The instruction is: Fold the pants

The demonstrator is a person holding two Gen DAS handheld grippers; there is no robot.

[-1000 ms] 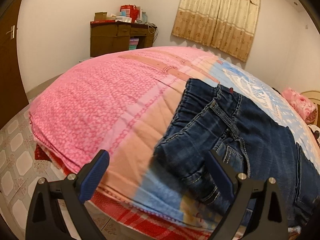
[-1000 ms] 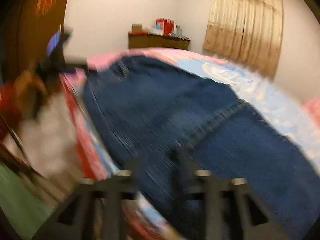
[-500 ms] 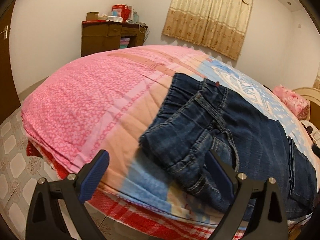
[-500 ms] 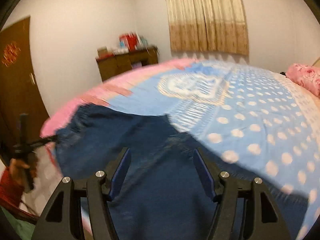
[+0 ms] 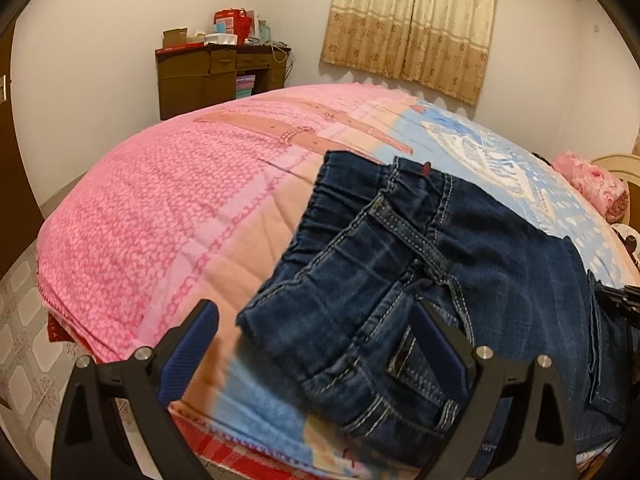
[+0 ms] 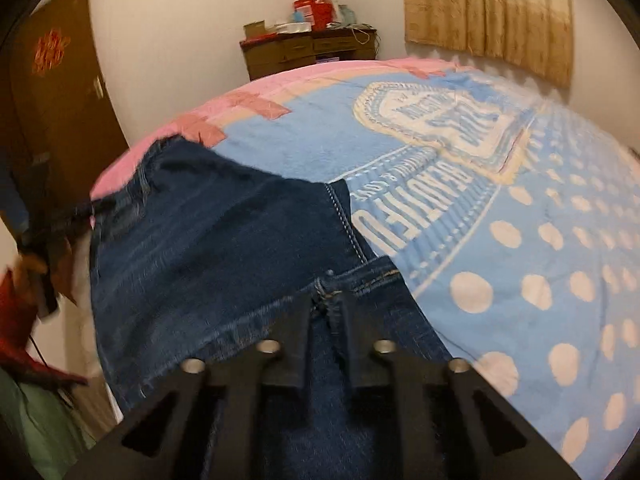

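Dark blue denim pants (image 5: 400, 280) lie on the bed near its front edge, waistband toward the pink side. My left gripper (image 5: 316, 344) is open, its blue-padded fingers (image 5: 192, 344) spread on either side of the waistband corner, just in front of it. In the right wrist view the pants (image 6: 208, 248) spread over the blue spotted cover. My right gripper (image 6: 326, 304) is shut on a stitched seam of the pants at the crotch area.
The bed cover (image 5: 168, 208) is pink on the left and light blue with white dots (image 6: 520, 240) on the right. A brown desk (image 5: 216, 76) stands at the far wall, curtains (image 5: 412, 24) beside it. A pink pillow (image 5: 592, 184) lies far right. Tiled floor (image 5: 24, 340) is left.
My right gripper, open half a second ago, has closed on the pants seam and dropped closer to the fabric. The left gripper stays open, with the waistband corner now slightly nearer.
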